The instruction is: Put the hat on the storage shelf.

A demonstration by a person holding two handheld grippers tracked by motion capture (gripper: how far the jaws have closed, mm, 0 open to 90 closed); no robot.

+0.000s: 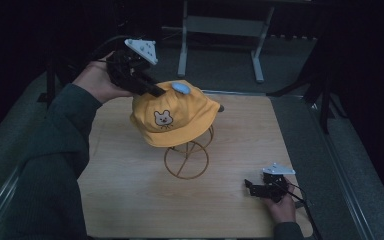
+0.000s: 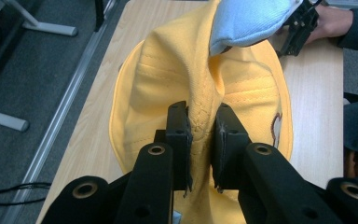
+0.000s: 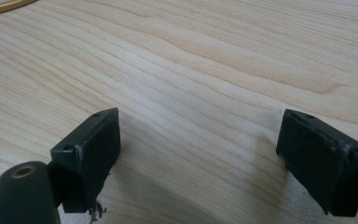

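A yellow cap [image 1: 172, 117] with a small animal face on its front and a pale blue ear [image 1: 181, 88] sits on top of a gold wire stand [image 1: 187, 157] in the middle of the table. My left gripper [image 1: 155, 91] comes in from the upper left and is shut on a fold of the cap's yellow cloth [image 2: 204, 126]; the blue ear [image 2: 249, 21] lies just beyond the pinch. My right gripper [image 1: 249, 186] rests low over the wooden table [image 3: 191, 60] near the front right, open, with nothing between its fingers.
The wooden table [image 1: 130, 200] has a metal rail along its left and right edges. A grey desk frame [image 1: 220, 30] stands on the floor behind the table. A curve of the stand's gold base ring [image 3: 4, 5] is at the top left of the right gripper view.
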